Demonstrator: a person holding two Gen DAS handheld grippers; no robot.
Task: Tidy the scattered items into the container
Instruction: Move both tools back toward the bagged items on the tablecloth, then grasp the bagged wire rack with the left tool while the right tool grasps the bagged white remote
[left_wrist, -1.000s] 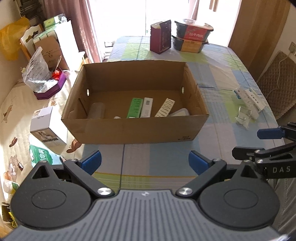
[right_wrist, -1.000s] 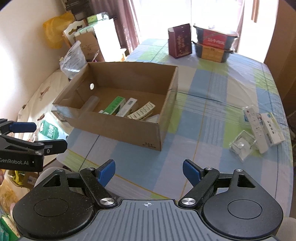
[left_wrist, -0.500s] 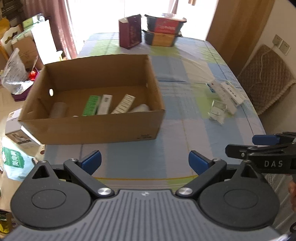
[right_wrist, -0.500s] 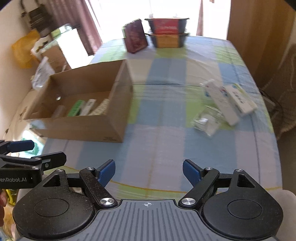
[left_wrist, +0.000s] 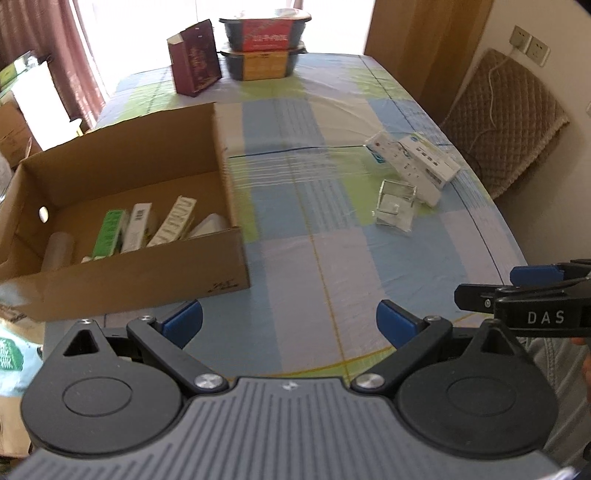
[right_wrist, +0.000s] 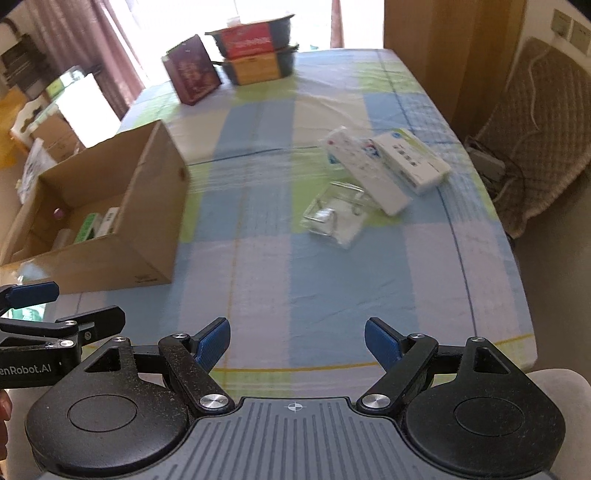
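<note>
The left tongs (left_wrist: 289, 319) and right tongs (right_wrist: 297, 343) are both spread wide and empty, above the near edge of the counter (left_wrist: 332, 258). The cardboard box (left_wrist: 140, 273) stands at left, holding several small packages. Two white cartons (right_wrist: 388, 170) and a clear plastic case (right_wrist: 334, 216) lie together on the right, well apart from the box.

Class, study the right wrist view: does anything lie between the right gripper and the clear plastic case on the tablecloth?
Nothing visible does. Only bare checked tablecloth lies between the open right gripper and the clear plastic case. The two white boxes sit beyond the case, and the cardboard box stands off to the left.
</note>
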